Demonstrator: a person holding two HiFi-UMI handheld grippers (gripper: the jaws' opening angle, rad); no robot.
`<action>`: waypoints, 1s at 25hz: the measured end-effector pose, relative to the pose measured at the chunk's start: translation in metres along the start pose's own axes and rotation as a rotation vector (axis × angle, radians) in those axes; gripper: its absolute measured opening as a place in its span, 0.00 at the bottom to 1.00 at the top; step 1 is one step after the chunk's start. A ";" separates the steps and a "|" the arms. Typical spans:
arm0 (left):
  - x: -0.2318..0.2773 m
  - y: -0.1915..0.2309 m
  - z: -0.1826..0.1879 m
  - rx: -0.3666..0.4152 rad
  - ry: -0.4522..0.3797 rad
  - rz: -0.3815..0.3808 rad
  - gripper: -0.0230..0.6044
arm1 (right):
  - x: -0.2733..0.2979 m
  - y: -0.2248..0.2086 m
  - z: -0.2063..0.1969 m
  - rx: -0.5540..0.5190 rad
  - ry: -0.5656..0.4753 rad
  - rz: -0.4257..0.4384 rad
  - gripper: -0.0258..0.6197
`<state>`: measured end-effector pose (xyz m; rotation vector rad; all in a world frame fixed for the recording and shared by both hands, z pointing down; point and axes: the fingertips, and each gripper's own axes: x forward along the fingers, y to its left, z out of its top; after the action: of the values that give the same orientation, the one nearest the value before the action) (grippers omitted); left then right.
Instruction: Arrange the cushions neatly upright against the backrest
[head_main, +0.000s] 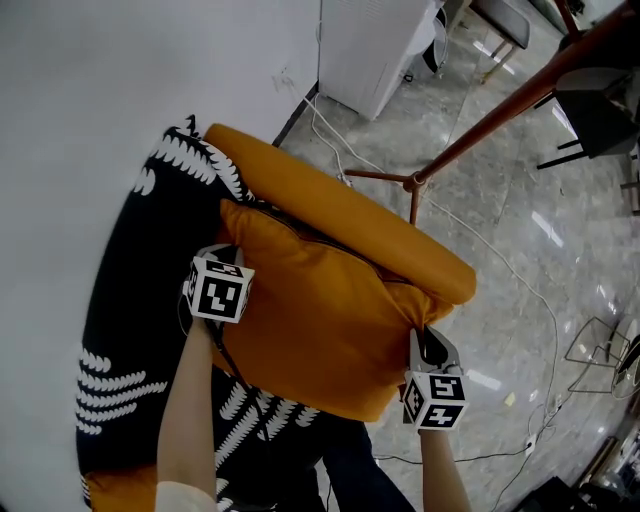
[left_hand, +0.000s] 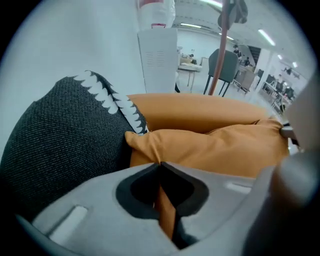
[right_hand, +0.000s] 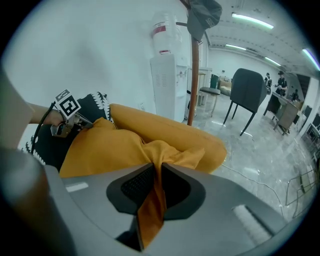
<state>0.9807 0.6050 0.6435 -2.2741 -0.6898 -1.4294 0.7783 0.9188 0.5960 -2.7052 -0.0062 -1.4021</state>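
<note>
Left gripper (left_hand: 161, 171) closed tight on a thin fold at the left edge of the orange cushion (head_main: 310, 320). Right gripper (right_hand: 156, 169) pinched shut on the cushion's right corner (a thicker bunch of cloth there). Cushion held between both, leaning against the orange backrest (head_main: 330, 200), beside a black cushion (head_main: 130, 290) with white leaf print.

left hand-held gripper (left_hand: 160, 168) pinching orange cushion (left_hand: 215, 150) fabric (a thin fold), black patterned cushion (left_hand: 65, 125) touching its left corner
</note>
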 end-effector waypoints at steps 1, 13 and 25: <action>-0.006 0.000 0.000 -0.006 -0.007 0.003 0.05 | -0.004 0.002 0.000 -0.002 -0.002 0.004 0.14; -0.110 -0.004 -0.026 -0.093 -0.083 0.038 0.05 | -0.068 0.023 -0.006 -0.018 0.002 0.066 0.09; -0.238 0.029 -0.110 -0.346 -0.189 0.138 0.04 | -0.119 0.083 0.065 -0.179 -0.156 0.092 0.07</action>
<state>0.8305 0.4717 0.4726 -2.6893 -0.3467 -1.3668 0.7664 0.8466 0.4547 -2.9106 0.2411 -1.2180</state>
